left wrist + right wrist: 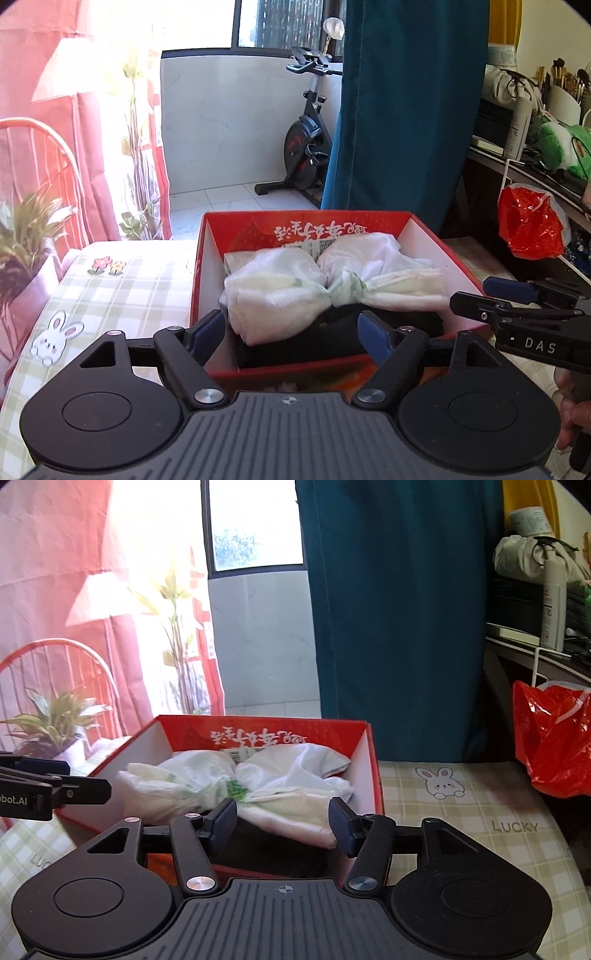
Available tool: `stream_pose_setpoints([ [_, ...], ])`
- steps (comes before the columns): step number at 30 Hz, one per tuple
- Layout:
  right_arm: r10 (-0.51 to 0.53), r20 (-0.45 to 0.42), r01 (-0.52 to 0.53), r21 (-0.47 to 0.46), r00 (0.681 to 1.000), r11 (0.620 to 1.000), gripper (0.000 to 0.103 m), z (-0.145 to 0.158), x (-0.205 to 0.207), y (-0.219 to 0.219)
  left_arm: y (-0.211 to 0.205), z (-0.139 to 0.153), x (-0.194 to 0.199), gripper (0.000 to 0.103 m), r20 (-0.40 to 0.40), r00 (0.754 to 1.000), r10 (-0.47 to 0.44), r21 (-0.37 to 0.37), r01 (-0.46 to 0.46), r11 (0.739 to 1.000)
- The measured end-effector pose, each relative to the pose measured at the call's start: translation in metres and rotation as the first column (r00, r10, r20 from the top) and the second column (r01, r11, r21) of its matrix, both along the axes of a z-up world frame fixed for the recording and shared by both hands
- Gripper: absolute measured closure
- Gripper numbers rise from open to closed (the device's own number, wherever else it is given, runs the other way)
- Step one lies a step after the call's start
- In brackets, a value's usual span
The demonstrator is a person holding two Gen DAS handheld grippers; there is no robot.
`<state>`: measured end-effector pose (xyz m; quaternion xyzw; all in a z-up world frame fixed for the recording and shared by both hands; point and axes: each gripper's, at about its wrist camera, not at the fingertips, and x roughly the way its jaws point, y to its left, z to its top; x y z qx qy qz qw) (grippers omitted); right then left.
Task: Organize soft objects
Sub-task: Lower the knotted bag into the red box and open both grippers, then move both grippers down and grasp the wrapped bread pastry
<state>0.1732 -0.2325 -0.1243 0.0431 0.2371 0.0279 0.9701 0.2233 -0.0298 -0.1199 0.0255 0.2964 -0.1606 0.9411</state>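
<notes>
The left gripper hangs with its blue-padded fingers spread wide and holding nothing, poised over the near wall of the red cardboard box with white inner walls. Between and just beyond its fingertips lies the white crumpled soft bundle with faint green print, pinched in at the middle like a bow; the left pad sits just beside the bundle's near left corner, though whether it touches cannot be told.

The right gripper is likewise released, fingers apart, with the bundle's near right end lying between the pads. Seen from the left wrist, the right gripper comes in from the right at the box's right rim.

The box rests on a table covered in a pale green plaid cloth with rabbit drawings. The bundle rests on a dark layer in the bottom of the box, and a flat printed packet peeks out behind it against the far wall.

Only the left wrist view shows the black exercise bike on the tiled floor and the green plush toy on the cluttered shelf. Only the right wrist view shows the cloth's "LUCKY" lettering. Both show the red plastic bag, the teal curtain and the potted plant.
</notes>
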Motion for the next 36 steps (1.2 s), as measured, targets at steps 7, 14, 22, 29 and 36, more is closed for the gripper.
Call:
stream_pose_setpoints([
  [7,0.027,0.03,-0.027,0.011,0.999,1.0,0.052,-0.01,-0.036,0.011,0.002,-0.017,-0.026,0.024,-0.034,0.999,0.015,-0.038,-0.016,0.999],
  [14,0.061,-0.024,-0.06,0.025,0.998,0.998,0.052,-0.037,-0.05,0.024,0.003,-0.047,-0.044,0.036,-0.098,0.995,0.007,-0.078,-0.015,0.997],
  [22,0.093,-0.12,-0.086,0.064,0.988,0.994,0.052,-0.073,-0.058,0.034,0.005,-0.087,-0.044,0.059,-0.232,0.972,-0.041,-0.148,0.006,0.989],
  [29,0.095,-0.162,-0.075,0.128,0.982,0.989,0.057,-0.087,-0.066,0.027,0.008,-0.098,-0.056,0.072,-0.256,0.961,-0.106,-0.232,0.045,0.972],
  [36,0.138,-0.171,-0.114,0.14,0.976,0.984,0.068,-0.087,-0.077,0.03,0.008,-0.102,-0.066,0.072,-0.267,0.958,-0.109,-0.241,0.044,0.97],
])
